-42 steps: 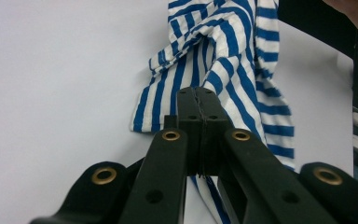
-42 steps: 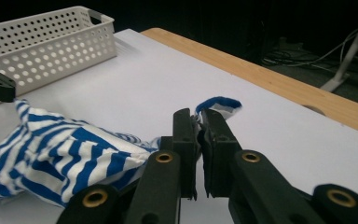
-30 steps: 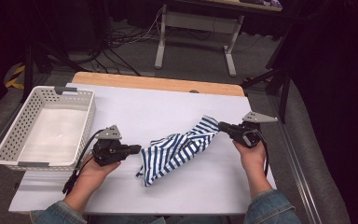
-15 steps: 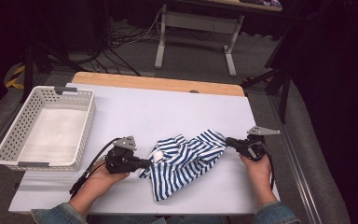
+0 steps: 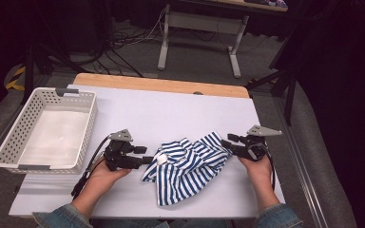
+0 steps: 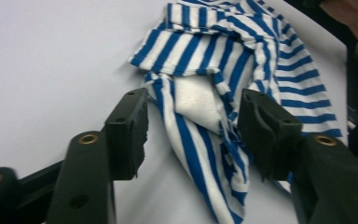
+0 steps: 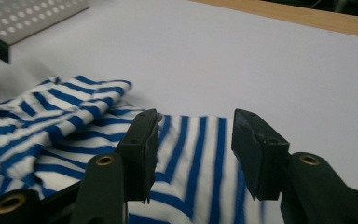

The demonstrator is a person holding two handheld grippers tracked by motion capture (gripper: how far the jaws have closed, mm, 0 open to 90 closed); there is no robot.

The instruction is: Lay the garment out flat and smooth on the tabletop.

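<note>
Item: crumpled blue-and-white striped cloth garment (image 5: 190, 166), on your white worktop (image 5: 171, 114), long axis running left claw (image 5: 145, 155) to right claw (image 5: 225, 145) (both just opened, cloth lying loose between jaws).

Blue-and-white striped cloth (image 5: 190, 166) — crumpled, flat on the white table (image 5: 171, 114), near its front edge

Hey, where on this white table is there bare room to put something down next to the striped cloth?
The white table is bare between the wooden back edge and the crumpled blue-and-white striped cloth, and beside the white perforated plastic basket. It is crowded at the front, where the left gripper and right gripper flank the cloth.
</note>
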